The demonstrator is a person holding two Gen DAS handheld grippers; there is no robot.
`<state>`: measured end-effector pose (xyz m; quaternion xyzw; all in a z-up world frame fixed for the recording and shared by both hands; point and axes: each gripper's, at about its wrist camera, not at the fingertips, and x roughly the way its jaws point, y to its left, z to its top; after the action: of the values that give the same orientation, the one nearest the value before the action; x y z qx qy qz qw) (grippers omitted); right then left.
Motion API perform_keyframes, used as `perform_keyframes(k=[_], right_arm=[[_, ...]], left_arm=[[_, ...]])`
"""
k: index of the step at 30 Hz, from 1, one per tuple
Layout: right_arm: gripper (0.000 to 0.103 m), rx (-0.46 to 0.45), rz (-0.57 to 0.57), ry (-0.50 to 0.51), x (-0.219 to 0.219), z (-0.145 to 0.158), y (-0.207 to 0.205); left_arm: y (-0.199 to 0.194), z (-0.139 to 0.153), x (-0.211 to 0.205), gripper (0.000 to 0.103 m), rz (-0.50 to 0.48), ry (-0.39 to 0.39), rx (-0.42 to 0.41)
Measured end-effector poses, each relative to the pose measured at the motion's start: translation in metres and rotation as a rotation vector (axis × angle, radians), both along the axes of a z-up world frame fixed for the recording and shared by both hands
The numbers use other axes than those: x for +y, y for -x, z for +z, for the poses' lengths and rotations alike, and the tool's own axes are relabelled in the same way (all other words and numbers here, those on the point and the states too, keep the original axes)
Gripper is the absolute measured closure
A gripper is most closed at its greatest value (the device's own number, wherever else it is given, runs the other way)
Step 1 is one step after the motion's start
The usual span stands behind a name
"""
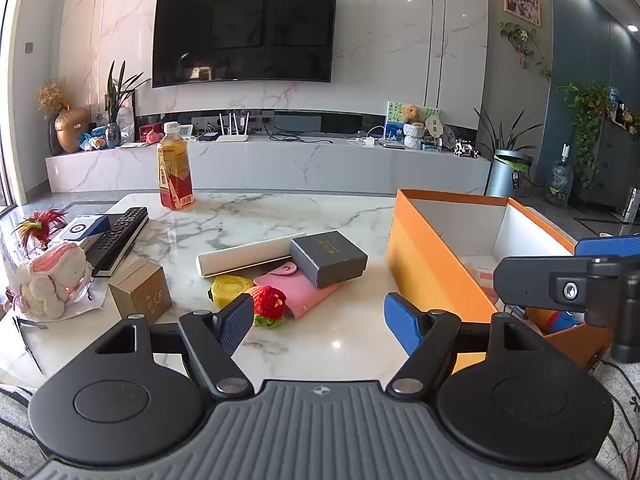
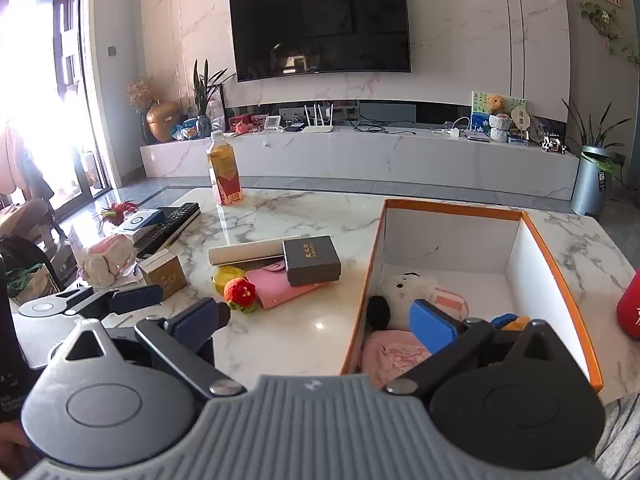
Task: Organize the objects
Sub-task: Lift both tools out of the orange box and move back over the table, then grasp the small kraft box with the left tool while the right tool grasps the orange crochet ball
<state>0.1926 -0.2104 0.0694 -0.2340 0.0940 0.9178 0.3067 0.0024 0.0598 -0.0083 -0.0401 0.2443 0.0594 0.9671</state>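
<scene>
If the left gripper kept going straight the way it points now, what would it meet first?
Probably the pink wallet, lying ahead of the open left gripper under the grey box. The knitted strawberry sits just off line by the left finger. Depth is uncertain.

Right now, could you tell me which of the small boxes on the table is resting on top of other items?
The dark grey box: it lies tilted across the pink wallet and the white tube. The brown cardboard box stands directly on the marble table.

A home living room is showing here: a large television [image 1: 243, 32] is hanging on a marble wall, a low media console [image 1: 280, 164] is sitting beneath the television with a router [image 1: 233, 136] and teddy bear [image 1: 412, 114], and potted plants [image 1: 506, 152] are standing right of the television
</scene>
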Motion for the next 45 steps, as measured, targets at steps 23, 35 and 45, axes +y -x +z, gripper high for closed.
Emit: perform_keyframes(k=[23, 35, 45], right_arm=[[0.003, 0.016, 0.154, -0.007, -0.001, -0.032, 0.113], [0.015, -0.082, 0.223, -0.033, 0.016, -0.092, 0.207], [0.014, -0.154, 0.278, -0.18, 0.014, -0.132, 0.237]], left_arm=[[-0.018, 0.025, 0.112, 0.022, 0.093, -0.01, 0.198], [-0.076, 0.001, 0.168, 0.019, -0.25, -0.068, 0.366], [-0.12, -0.03, 0.199, 0.019, -0.23, -0.092, 0.447]])
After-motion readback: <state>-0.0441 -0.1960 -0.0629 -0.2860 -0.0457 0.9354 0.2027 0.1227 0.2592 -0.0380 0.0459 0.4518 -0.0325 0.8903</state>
